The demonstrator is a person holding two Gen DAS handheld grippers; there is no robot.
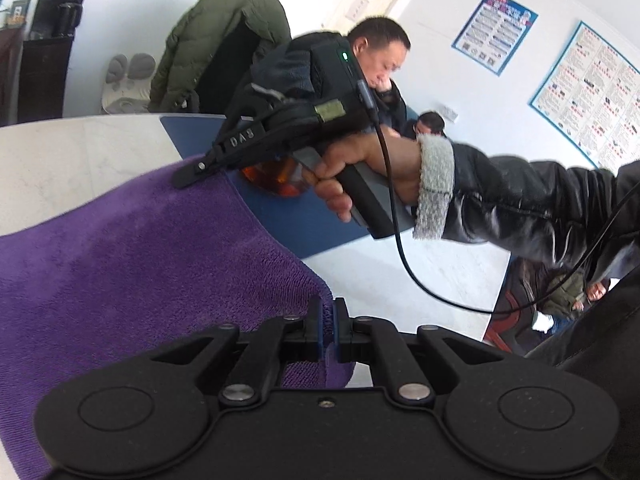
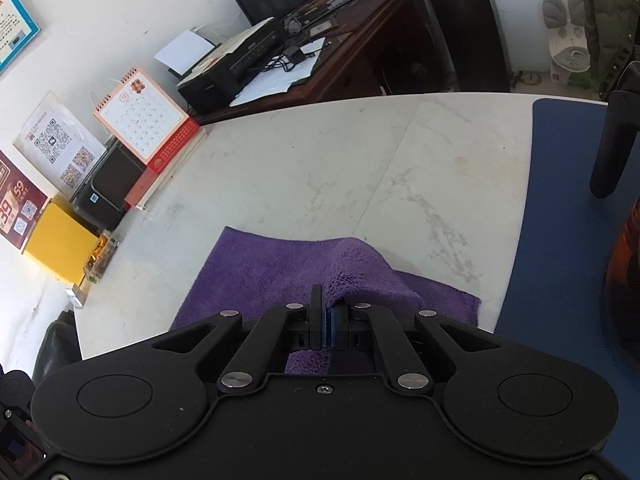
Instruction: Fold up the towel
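A purple towel (image 1: 132,280) lies on the pale marble table (image 2: 320,168), with part of it lifted. In the left wrist view my left gripper (image 1: 328,320) is shut on the towel's near edge, and the cloth runs up between its blue pads. Farther along the same edge, my right gripper (image 1: 190,174), held by a hand in a dark sleeve, pinches the towel's far corner. In the right wrist view that gripper (image 2: 328,314) is shut on a raised fold of the towel (image 2: 260,276), and the rest lies flat beneath.
A blue mat (image 2: 560,220) covers the table's right side and bears an amber glass object (image 1: 276,180). A black armrest-like piece (image 2: 612,148) stands over it. A calendar (image 2: 144,116), a yellow box (image 2: 60,244) and a printer sit at the left edge. A seated person (image 1: 376,60) is behind.
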